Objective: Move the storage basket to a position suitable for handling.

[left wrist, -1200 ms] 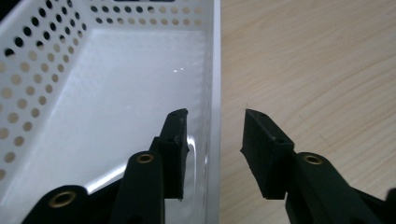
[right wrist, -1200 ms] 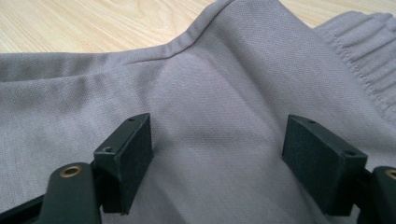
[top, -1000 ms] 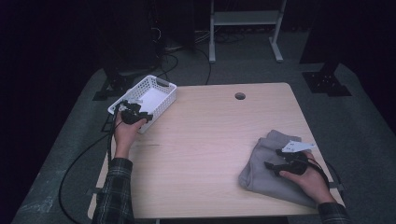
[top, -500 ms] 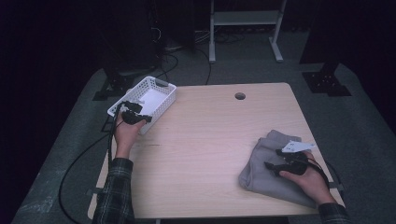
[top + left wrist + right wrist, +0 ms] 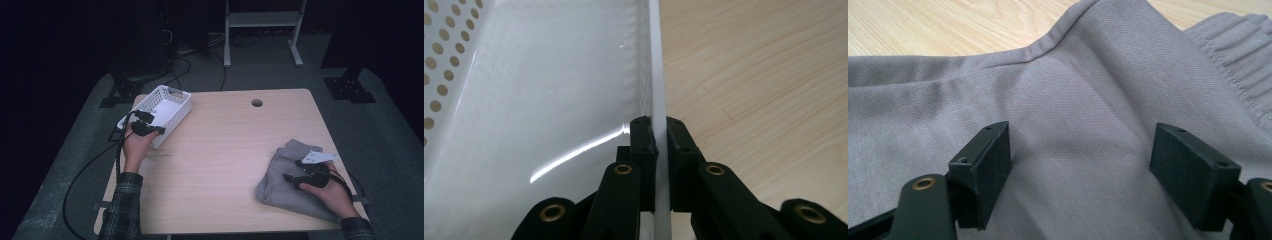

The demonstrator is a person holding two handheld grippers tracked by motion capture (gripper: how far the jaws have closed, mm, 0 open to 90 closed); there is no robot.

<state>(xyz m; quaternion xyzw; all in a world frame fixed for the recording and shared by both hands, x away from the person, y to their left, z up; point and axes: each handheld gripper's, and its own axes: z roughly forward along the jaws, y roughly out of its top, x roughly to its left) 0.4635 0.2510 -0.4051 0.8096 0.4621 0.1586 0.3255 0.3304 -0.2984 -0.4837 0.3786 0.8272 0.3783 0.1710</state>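
L gripper [image 5: 660, 145] jaws have just been closing and now I've got them clamped on the basket [image 5: 167, 102] rim, at the table's [image 5: 225, 150] far-left corner. Basket's prob ready to drag. R gripper [image 5: 1080, 175] hangs wide open over the cloth [image 5: 1058, 100], near-right corner.

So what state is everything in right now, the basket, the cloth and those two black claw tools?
Basket: upright on the table's left, nothing seen inside, wall pinched.
Left gripper: has just been closing, now shut on the basket's wall.
Grey garment: folded, lying flat at the right.
Right gripper: jaws wide open over the garment.
Table: bare wood in between.
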